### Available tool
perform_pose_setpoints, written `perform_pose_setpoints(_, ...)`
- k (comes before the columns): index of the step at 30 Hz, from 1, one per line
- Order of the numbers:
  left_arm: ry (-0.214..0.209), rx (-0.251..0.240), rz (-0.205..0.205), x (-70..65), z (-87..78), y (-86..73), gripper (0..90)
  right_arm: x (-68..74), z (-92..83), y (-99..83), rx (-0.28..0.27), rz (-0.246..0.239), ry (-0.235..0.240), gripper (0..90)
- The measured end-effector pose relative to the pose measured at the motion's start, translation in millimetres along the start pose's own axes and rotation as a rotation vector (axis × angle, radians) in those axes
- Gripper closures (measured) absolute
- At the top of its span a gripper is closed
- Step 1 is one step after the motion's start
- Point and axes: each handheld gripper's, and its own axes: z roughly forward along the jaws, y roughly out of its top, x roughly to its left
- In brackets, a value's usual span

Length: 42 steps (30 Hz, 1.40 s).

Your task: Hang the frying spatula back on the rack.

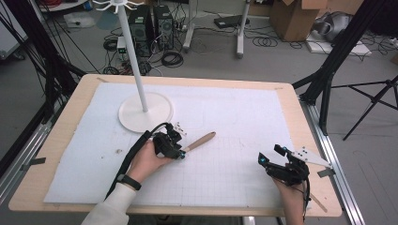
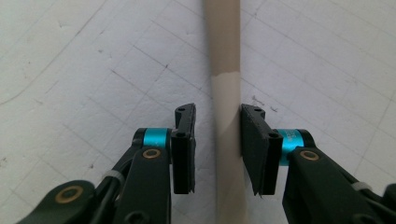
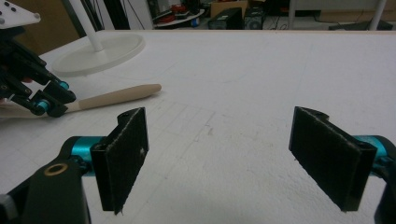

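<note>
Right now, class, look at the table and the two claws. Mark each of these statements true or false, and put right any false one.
1. The wooden handle lies between the jaws of the left claw. True.
2. The right claw holds the handle. False: its jaws stand wide apart with nothing between them.
3. The white stand is upright on a round base. True.
4. The handle leans against the stand's pole. False: it lies flat on the white mat, apart from the stand.
5. The right claw is near the table's right edge. True.
</note>
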Motion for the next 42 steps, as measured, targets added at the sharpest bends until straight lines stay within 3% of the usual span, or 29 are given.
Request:
perform_pose_setpoints(3, -0.014, 0.000, 0.015, -2.9, -0.1, 0.3, 76.5, 0.2, 0.3, 0.0, 0.001, -0.001, 0.002, 18.4)
perform_pose_setpoints(24, -0.010, -0.010, 0.030, -4.9, -2.2, -0.3, 77.3, 0.4, 1.4, 0.5, 0.000, -0.003, 0.005, 18.4)
perform_pose_setpoints(42, -0.030, -0.139, 0.021, -0.1, -35.4, -11.0, 77.5, 3.2, 3.8, 0.8, 0.000, -0.005, 0.011, 18.4)
